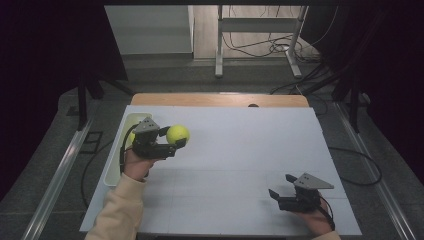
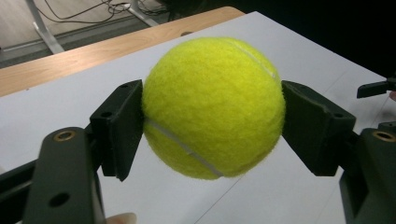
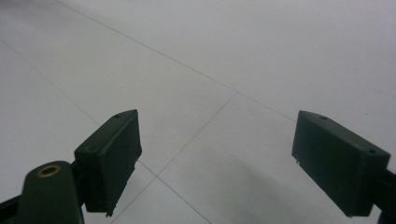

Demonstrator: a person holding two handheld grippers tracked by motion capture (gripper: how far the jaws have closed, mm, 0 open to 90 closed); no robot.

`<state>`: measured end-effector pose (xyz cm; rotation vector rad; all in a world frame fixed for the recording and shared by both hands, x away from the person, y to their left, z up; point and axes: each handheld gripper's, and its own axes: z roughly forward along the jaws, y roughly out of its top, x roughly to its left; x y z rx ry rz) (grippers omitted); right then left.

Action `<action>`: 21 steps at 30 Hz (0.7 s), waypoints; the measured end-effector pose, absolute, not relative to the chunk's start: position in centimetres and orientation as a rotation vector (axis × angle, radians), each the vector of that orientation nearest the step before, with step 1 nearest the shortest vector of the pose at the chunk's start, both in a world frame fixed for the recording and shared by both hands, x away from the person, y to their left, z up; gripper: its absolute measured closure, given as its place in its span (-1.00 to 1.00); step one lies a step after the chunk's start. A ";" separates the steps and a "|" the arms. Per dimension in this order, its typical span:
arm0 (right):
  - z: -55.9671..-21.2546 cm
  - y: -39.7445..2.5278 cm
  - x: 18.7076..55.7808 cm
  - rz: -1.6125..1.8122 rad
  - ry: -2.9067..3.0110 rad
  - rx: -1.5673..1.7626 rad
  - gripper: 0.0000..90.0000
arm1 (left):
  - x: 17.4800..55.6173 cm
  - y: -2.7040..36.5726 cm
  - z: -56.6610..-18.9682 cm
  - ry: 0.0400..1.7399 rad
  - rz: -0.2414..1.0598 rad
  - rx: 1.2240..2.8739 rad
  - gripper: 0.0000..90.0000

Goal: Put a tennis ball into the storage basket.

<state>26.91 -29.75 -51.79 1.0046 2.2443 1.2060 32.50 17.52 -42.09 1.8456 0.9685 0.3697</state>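
A yellow-green tennis ball (image 1: 178, 133) is held above the white table (image 1: 240, 150) at its left side, with my left gripper (image 1: 172, 137) shut on it. In the left gripper view the ball (image 2: 212, 107) sits squarely between the two black jaws, which press on its left and right sides. My right gripper (image 1: 280, 186) rests low at the table's front right, open, with nothing between its jaws. The right gripper view looks past its two spread jaws (image 3: 215, 158) at bare white tabletop.
A pale long tray (image 1: 120, 150) lies along the table's left edge, just behind my left hand. A wooden strip (image 1: 220, 99) borders the far edge of the table. A desk frame and cables (image 1: 260, 45) stand on the floor beyond.
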 end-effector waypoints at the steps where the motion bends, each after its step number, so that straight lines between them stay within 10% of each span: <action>1: -51.8 -29.7 26.9 1.206 2.244 1.005 -0.64 | 32.5 17.6 -42.1 0.972 0.371 1.843 -0.41; 21: -51.8 -29.7 26.9 1.207 2.246 1.004 -0.64 | 32.3 20.2 -41.5 1.036 0.416 1.798 -0.41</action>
